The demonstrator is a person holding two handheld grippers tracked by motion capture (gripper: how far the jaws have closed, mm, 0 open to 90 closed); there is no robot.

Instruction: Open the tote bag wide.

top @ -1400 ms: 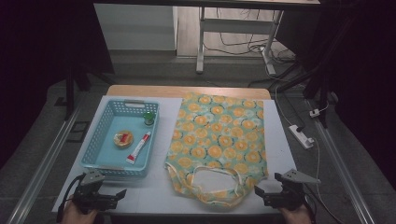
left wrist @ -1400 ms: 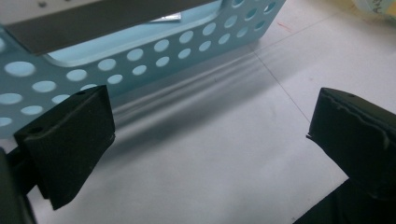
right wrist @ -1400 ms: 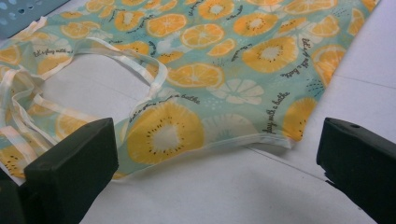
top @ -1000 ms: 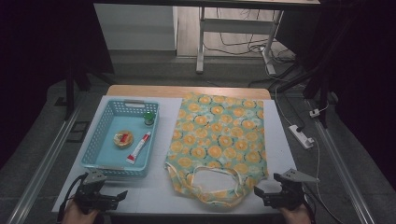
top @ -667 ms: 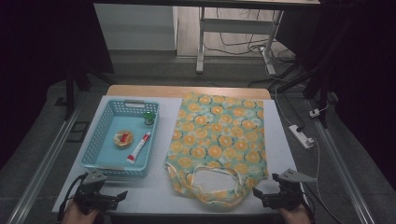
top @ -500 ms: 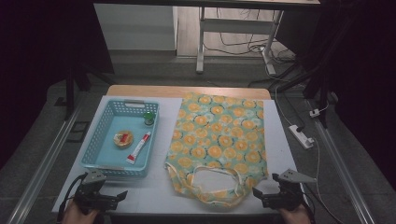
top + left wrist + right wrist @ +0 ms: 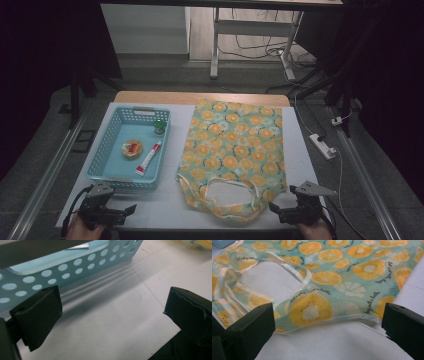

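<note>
While spread wide, both tools [image 7: 131, 209] [image 7: 273, 206] hold nothing.

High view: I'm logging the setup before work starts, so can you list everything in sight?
Table: one, white top, centre.
Basket: one, light blue, perforated, table's left.
Tube: one, white with red cap, in basket.
Round item: one, orange and red, in basket.
Small green item: one, basket's far right corner.
Tote bag: one, teal with orange slices, flat, handles toward the person.
Power strip: one, white, floor at right.
Left gripper: black fingers open, near basket.
Right gripper: black fingers open, by bag's near corner.
</note>
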